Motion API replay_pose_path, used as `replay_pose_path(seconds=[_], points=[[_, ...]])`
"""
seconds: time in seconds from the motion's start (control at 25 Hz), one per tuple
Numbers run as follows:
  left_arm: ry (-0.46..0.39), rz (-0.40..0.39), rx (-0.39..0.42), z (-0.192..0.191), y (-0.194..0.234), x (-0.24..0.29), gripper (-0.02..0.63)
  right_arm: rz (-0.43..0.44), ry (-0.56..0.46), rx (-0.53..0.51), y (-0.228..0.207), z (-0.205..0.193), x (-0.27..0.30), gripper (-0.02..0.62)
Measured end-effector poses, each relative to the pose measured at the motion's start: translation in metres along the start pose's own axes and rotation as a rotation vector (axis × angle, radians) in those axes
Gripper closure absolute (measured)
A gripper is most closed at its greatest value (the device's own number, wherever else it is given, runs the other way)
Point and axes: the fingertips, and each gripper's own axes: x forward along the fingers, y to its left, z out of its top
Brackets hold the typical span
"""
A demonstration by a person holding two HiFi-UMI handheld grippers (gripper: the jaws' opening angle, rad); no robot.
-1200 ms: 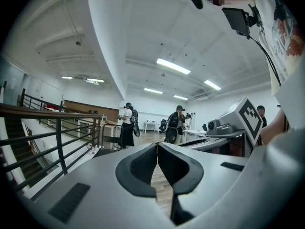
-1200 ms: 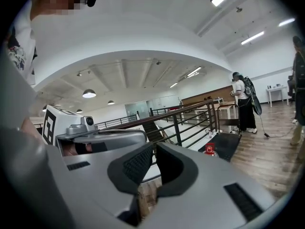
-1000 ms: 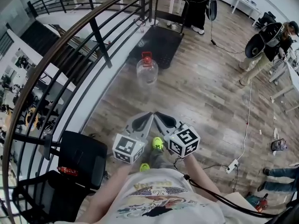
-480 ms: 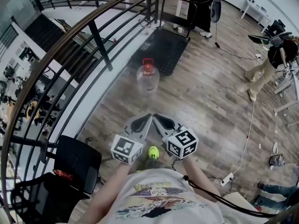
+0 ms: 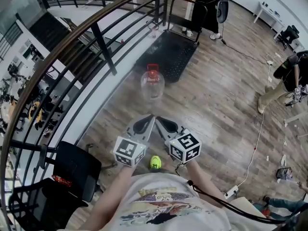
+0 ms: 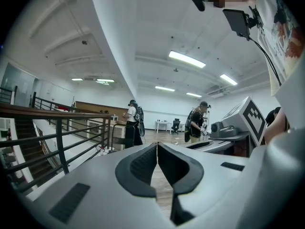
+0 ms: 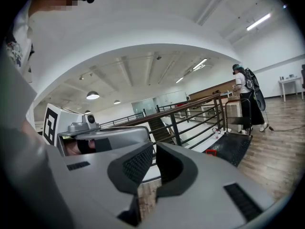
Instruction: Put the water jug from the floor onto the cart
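Observation:
The clear water jug (image 5: 152, 84) with a red cap stands upright on the wood floor, just before the near end of the black flat cart (image 5: 169, 52). Both grippers are held side by side in front of the person's body, short of the jug and pointing toward it. My left gripper (image 5: 150, 119) is shut with nothing in it, and so is my right gripper (image 5: 159, 119). In the left gripper view the shut left gripper (image 6: 157, 147) hides the jug. Past the shut right gripper (image 7: 155, 149) in its own view, the red cap (image 7: 211, 151) and the cart (image 7: 234, 149) show.
A black metal railing (image 5: 98, 35) runs along the left, close to the jug and cart. A black chair (image 5: 79, 170) stands at lower left. One person (image 5: 207, 4) stands beyond the cart's handle, another (image 5: 284, 81) at right. A cable and power strip (image 5: 231, 192) lie at lower right.
The view has advanced toward the jug and cart, which now sit a little nearer to the grippers. Both grippers stayed shut and side by side.

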Motion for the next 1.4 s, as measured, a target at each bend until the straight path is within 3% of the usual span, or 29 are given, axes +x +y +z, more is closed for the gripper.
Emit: replay_pose_path(seconds=[0.64,1.08,1.4], points=[[0.033,-0.019,-0.010,0.001,0.023,0.039,0.594,-0.026,0.015,-0.003,-0.037,0.015,0.022,0.568],[0.054,-0.042,-0.039,0.003,0.082,0.074,0.594,-0.047,0.034,0.013,-0.066,0.033,0.078,0.568],[0.056,-0.103,-0.054,0.018,0.133,0.103,0.594,-0.082,0.041,0.030,-0.091,0.056,0.128,0.568]])
